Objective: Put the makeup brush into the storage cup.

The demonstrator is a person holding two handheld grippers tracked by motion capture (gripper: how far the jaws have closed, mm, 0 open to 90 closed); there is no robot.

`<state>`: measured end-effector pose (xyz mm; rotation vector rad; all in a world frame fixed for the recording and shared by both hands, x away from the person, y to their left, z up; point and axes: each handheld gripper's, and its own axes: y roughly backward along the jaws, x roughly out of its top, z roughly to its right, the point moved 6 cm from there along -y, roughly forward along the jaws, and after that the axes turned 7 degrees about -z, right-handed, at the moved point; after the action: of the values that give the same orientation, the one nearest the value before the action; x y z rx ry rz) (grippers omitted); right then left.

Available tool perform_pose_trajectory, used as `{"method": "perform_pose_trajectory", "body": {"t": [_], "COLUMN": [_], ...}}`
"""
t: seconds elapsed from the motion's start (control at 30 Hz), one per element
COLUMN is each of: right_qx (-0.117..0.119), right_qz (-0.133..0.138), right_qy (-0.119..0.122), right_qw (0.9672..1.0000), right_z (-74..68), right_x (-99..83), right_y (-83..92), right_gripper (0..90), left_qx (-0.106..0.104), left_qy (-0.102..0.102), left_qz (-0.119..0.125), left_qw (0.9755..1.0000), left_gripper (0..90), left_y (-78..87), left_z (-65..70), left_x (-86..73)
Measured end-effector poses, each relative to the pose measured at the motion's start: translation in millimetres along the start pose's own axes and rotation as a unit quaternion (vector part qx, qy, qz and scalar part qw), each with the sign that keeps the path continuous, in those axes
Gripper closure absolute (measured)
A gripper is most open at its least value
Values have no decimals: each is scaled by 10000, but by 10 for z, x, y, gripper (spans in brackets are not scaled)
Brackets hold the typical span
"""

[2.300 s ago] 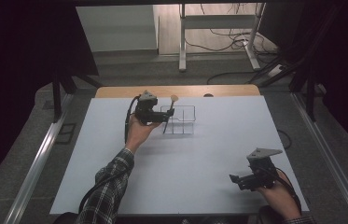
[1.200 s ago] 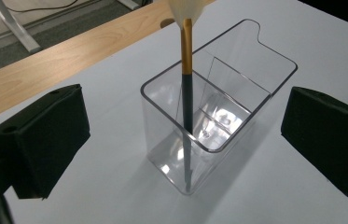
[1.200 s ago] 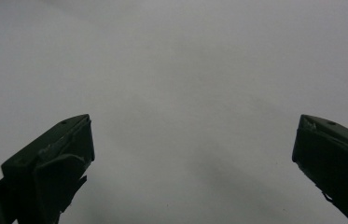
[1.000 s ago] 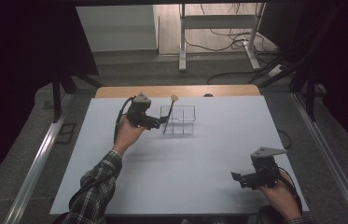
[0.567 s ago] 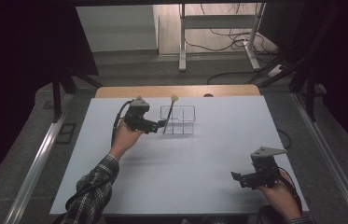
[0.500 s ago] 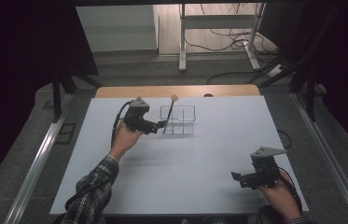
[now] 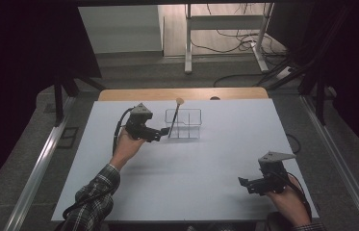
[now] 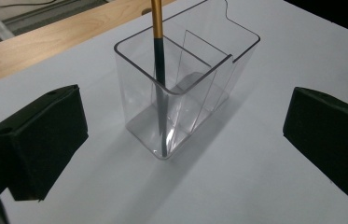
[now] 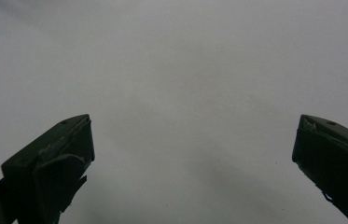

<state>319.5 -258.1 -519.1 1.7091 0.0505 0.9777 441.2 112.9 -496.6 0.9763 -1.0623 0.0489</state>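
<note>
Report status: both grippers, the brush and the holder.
Left gripper open, just short of the clear plastic divided holder. Black-and-gold brush leans in its near end compartment. Right gripper open, idle over bare white table. Nothing in the way.

Table: flat white rectangular tabletop [image 7: 191,168] with a light wooden strip [image 7: 134,94] along its far edge. Standing on it, toward the far middle: one clear plastic divided organiser box [image 7: 184,124], holding a leaning black-and-gold brush [image 7: 173,119].
</note>
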Motion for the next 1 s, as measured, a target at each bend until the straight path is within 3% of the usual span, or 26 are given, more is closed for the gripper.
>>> {"method": "perform_pose_trajectory", "body": {"t": [0.4,0.5,1.0], "right_qx": [6,9,17], "right_qz": [23,9,13], "right_qy": [5,9,17], "right_qw": [10000,10000,10000], "right_z": [0,-1,-5], "right_x": [3,2,4], "right_y": [5,5,2], "right_gripper": [0,0,0], "left_qx": [-11,-111,-24], "left_qy": [82,132,6], "left_qz": [79,140,169], "left_qw": [9999,9998,9999], "left_gripper": [12,15,9], "left_y": [103,116,193], "left_z": [20,32,100], "left_x": [-63,-78,-113]}}
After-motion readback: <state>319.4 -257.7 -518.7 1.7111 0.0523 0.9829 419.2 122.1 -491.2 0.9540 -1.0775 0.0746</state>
